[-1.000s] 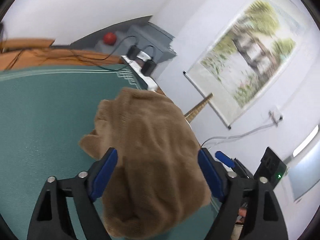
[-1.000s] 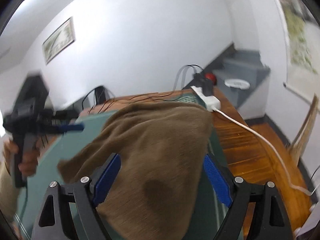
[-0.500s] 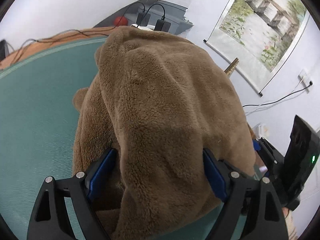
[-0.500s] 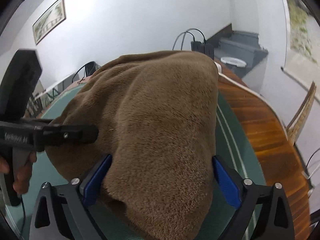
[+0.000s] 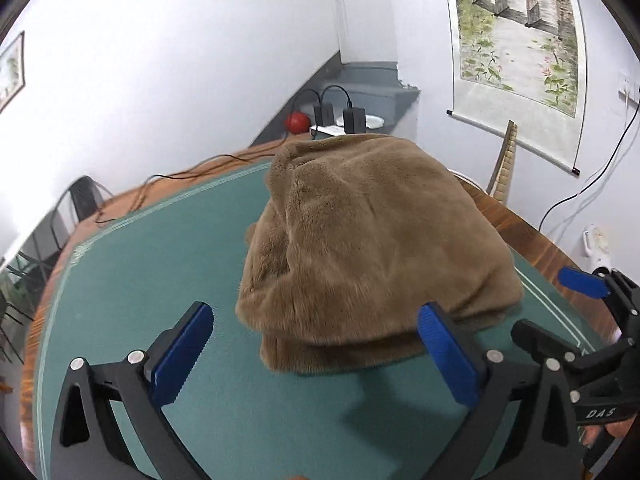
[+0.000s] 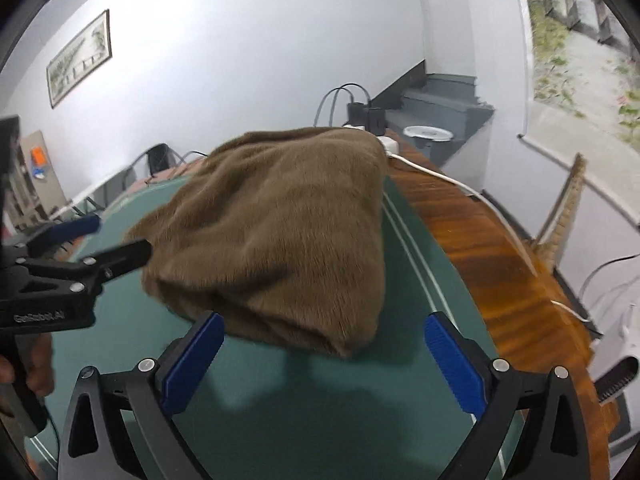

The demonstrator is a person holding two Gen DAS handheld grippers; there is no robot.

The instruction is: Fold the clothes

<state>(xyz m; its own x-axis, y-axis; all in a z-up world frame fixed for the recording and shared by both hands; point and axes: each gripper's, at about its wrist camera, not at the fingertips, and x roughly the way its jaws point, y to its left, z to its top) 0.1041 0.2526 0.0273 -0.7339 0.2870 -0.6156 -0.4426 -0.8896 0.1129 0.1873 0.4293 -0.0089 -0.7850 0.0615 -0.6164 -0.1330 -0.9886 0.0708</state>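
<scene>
A brown fleece garment point(image 5: 372, 248) lies folded in a thick bundle on the green table mat point(image 5: 168, 264); it also shows in the right wrist view point(image 6: 280, 232). My left gripper point(image 5: 316, 356) is open and empty, just short of the bundle's near edge. My right gripper point(image 6: 324, 356) is open and empty, also just short of the bundle. The right gripper shows at the right edge of the left wrist view point(image 5: 560, 312), the left gripper at the left of the right wrist view point(image 6: 108, 240).
The mat covers a wooden table point(image 6: 488, 248). A white power strip with black chargers point(image 5: 340, 120) and cables lie at the far edge. A white cable point(image 6: 472, 196) runs along the right side. Grey steps point(image 6: 440, 108) and a red ball point(image 5: 297, 122) lie beyond.
The garment was draped between both grippers' fingers and came down onto the mat. Both grippers have pulled back from it and now stand clear of the folded bundle.
</scene>
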